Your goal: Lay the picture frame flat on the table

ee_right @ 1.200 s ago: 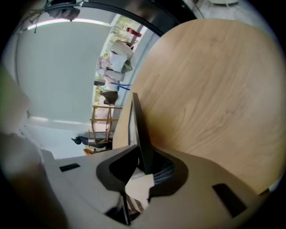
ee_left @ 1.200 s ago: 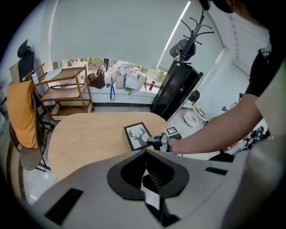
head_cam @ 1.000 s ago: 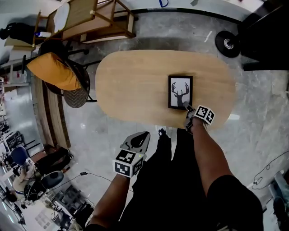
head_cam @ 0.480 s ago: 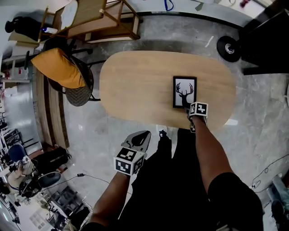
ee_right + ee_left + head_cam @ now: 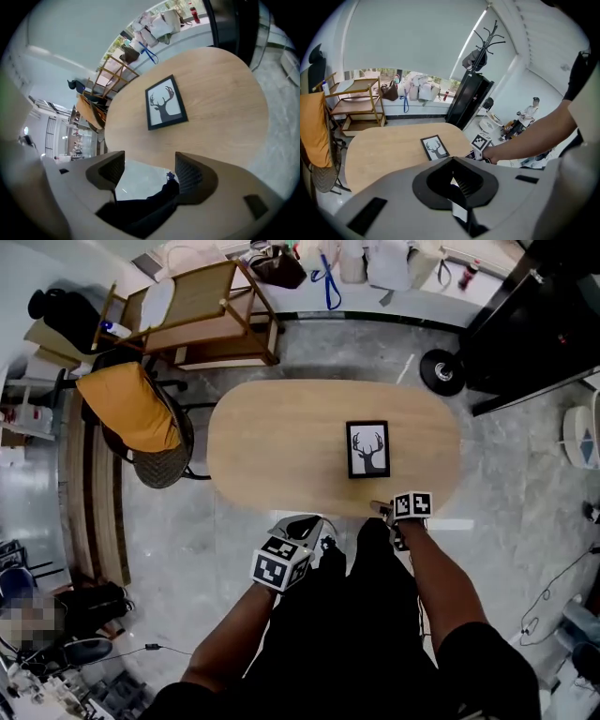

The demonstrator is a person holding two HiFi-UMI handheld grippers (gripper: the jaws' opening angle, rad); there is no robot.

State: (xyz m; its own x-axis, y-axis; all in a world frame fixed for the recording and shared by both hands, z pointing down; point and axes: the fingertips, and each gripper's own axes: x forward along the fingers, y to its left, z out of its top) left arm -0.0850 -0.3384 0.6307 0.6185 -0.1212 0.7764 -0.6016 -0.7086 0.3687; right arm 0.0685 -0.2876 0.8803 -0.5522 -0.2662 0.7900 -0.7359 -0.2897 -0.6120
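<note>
One orange-draped chair (image 5: 131, 409) stands beside the table (image 5: 272, 446).

Desk (image 5: 272, 446): light wood top, matt, smooth, fine grain.
Picture frame (image 5: 367, 449): black moulding, slight sheen; print inside looks like white matt paper with flat black stag silhouette.
Left tool (image 5: 457, 180): grey plastic shell, matt; black inner recess, ribbed pad.
Right tool (image 5: 150, 171): same grey matt plastic, dark ribbed pads.
Marker cube (image 5: 411, 504): flat black-and-white print, matt.
Floor (image 5: 187, 521): grey veined stone, polished, catches glare.
Chair (image 5: 159, 442): mesh-like woven seat; orange cloth (image 5: 131, 409) draped over back.
Rack (image 5: 197, 315): bare light wood.
</note>
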